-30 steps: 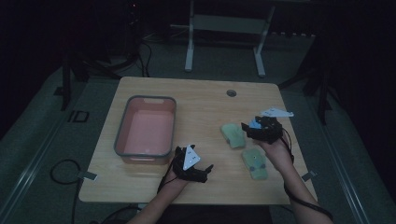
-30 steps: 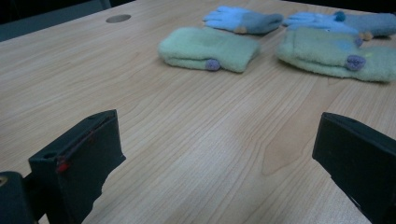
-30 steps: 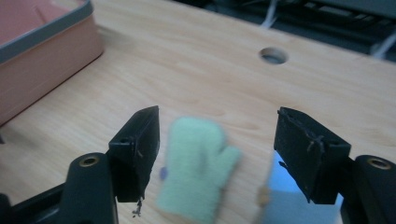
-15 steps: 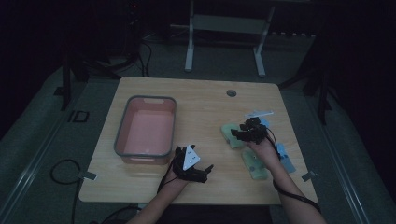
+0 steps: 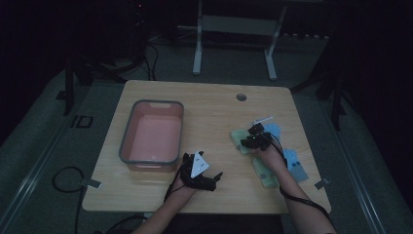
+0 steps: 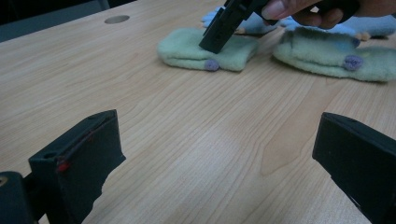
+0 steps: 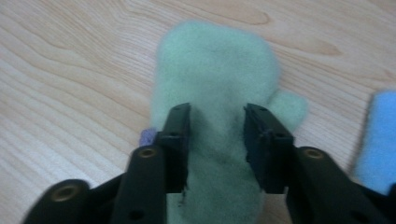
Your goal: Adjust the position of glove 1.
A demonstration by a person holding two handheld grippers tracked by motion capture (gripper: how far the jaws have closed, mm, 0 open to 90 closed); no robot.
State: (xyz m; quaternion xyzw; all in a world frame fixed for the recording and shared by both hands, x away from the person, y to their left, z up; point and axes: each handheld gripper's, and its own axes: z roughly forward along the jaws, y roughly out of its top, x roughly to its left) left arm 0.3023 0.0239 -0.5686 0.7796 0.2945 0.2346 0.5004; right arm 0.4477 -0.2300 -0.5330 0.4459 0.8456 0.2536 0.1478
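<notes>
The high view is dark, so fabric detail on the right half of the counter (image 5: pixel 209 112) is hard to make out. All places below are given relative to the pink tub (image 5: pixel 152 137).

Left to right:

1. Pink tub: it sits on the left half of the counter. Its near wall hides part of its floor.
2. Your left hand-held gripper (image 5: pixel 203 176): it rests just right of the tub's near right corner. In the left gripper view its jaws stand wide apart with only bare counter between them; both jaws are cut off by the frame edges.
3. Green mitten (image 7: pixel 219 93): it lies well to the right of the tub, flat on the counter. Your right hand-held gripper (image 7: pixel 217 144) stands directly over it, one jaw on each side of the mitten body. The jaws have just been closing. Whether the pads already press the fleece cannot be told; the mitten's near end is hidden under the jaws.
4. Second green mitten (image 5: pixel 265 173): farther right of the tub, partly covered by your right forearm.
5. Blue mittens (image 5: pixel 294 163): farthest right from the tub, blurred and cut off in the right gripper view.
</notes>
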